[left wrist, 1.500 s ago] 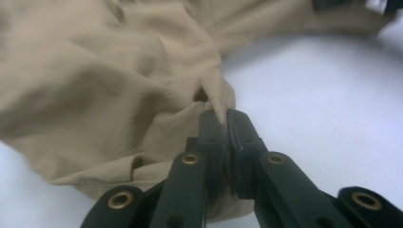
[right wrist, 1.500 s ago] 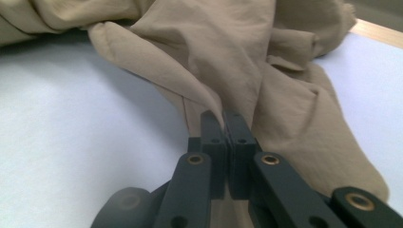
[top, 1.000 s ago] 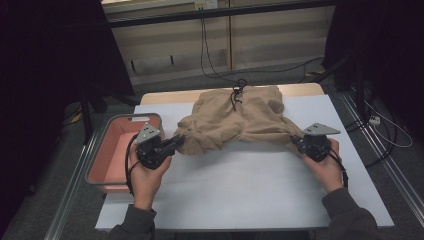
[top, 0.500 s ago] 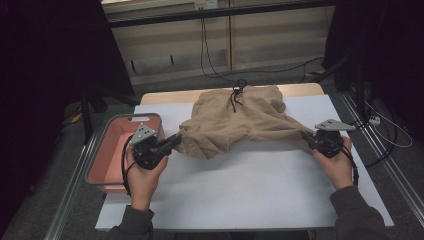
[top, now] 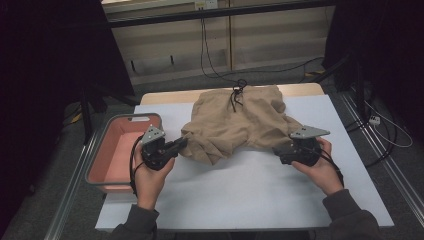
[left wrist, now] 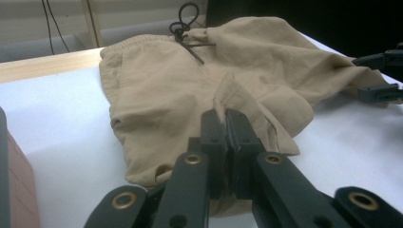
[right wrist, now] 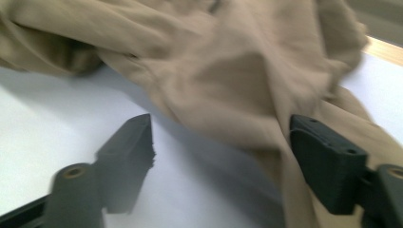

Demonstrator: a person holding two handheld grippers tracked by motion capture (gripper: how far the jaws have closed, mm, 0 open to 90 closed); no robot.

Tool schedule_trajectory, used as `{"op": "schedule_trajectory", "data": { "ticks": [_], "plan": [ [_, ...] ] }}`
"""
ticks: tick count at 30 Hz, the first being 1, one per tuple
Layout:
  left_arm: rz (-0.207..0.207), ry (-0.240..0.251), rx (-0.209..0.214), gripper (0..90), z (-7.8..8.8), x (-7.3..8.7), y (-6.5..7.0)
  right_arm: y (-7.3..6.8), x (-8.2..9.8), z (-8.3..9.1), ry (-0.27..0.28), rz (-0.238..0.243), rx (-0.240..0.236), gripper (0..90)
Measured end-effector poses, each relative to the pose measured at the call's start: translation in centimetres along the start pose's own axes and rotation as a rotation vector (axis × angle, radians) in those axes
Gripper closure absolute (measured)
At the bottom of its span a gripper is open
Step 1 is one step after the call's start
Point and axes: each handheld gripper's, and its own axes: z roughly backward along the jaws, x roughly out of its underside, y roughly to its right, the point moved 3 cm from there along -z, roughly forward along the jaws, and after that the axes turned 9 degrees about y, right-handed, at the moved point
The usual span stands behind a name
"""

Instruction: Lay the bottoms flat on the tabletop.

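Shorts (left wrist: 199, 95) pinched by left hand-held gripper (left wrist: 224, 124); right hand-held gripper (right wrist: 221, 156) just opened wide.

Right gripper view blurred w/ motion: tan shorts (right wrist: 237, 71) smeared, folds & seams not readable; top, left & right of cloth cut by frame edges. Right gripper (right wrist: 221, 142) bodies cut at bottom; cloth drapes over one jaw, contact w/ pad can't tell.

Left gripper view: left gripper (left wrist: 225, 128) tips buried in fold, pinched cloth edge hidden btwn jaws. Pink bin (left wrist: 14, 190) cut at left edge.

High view: drawstring (top: 236, 92) knot too small to read. Sleeves cut at bottom edge.
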Motion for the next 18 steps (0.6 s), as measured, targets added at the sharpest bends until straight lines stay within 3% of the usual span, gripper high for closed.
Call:
{"op": "schedule_trajectory", "data": {
  "ticks": [7, 12, 18],
  "plan": [
    [-0.002, -0.011, 0.006, 86.9, 0.0, 0.2, 0.0, -3.0, -0.8, -1.3, 0.028, 0.009, -0.092, 20.1],
    [0.003, -0.014, 0.002, 86.9, 0.1, 0.4, 0.1, -4.8, -0.9, -2.4, 0.014, 0.03, -0.139, 20.6],
    [0.008, -0.011, -0.006, 86.9, 0.5, 0.3, -0.2, -6.9, -1.1, -4.3, -0.013, 0.022, -0.202, 23.9]
  ]
}}
